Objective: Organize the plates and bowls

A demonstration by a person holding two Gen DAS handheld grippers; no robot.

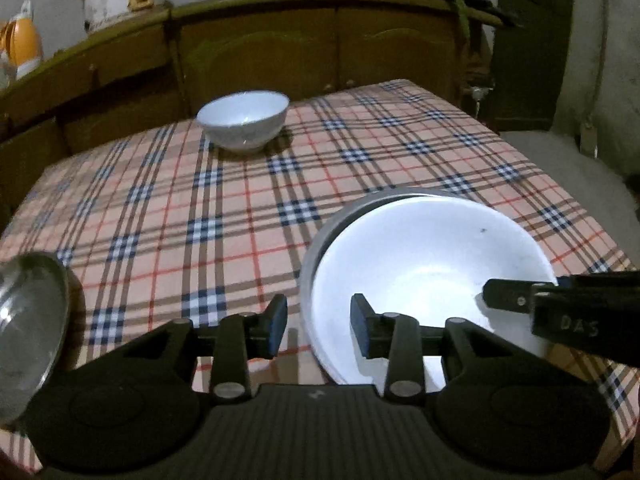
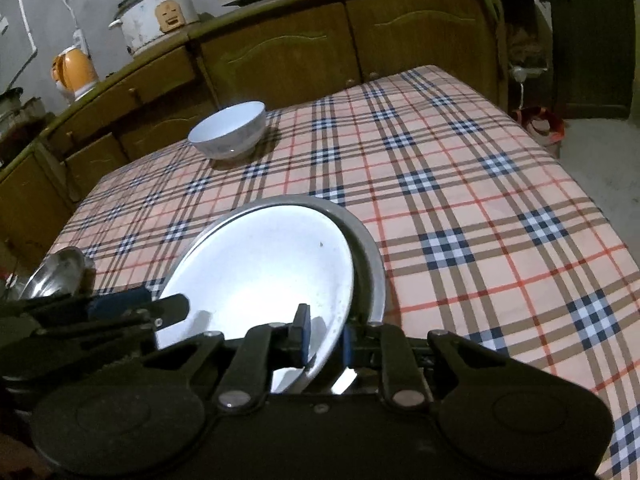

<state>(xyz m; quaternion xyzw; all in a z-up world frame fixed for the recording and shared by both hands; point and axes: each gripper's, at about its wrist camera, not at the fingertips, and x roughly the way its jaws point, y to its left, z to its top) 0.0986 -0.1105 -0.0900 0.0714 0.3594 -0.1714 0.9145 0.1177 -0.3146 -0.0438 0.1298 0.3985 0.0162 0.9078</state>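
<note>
The right gripper [image 2: 325, 343] is pressed together on the near rim of the white plate [image 2: 264, 264], 1 pad inside the rim and 1 outside. The plate lies tilted inside a wider grey metal plate [image 2: 370, 248], whose rim shows as a crescent along its far and right side. Both sit toward the near edge of the bench [image 2: 500, 208], which is covered with a pink checked cloth.

The left gripper [image 1: 319, 325] stands spread at the left rim of the same white plate [image 1: 432, 264]. Its right finger [image 1: 362, 330] is over the inside of the plate and its left finger [image 1: 276, 326] is outside, over the cloth; the rim runs through the gap between them and neither pad presses on it. In the left wrist view the right gripper [image 1: 508, 296] reaches in from the right across the plate's rim.

A shiny metal bowl [image 1: 30, 328] sits at the near left corner of the bench [image 1: 160, 216], well apart from the stacked plates. It also shows in the right wrist view as the metal bowl [image 2: 60, 272] just beyond the left gripper [image 2: 120, 306].

A white bowl [image 1: 244, 120] stands upright near the far left corner of the bench, alone on the cloth.

Beyond the far edge runs a brown wooden cabinet [image 2: 280, 52] with a white rice cooker [image 2: 156, 14] and an orange kettle [image 2: 76, 68] on top.
</note>
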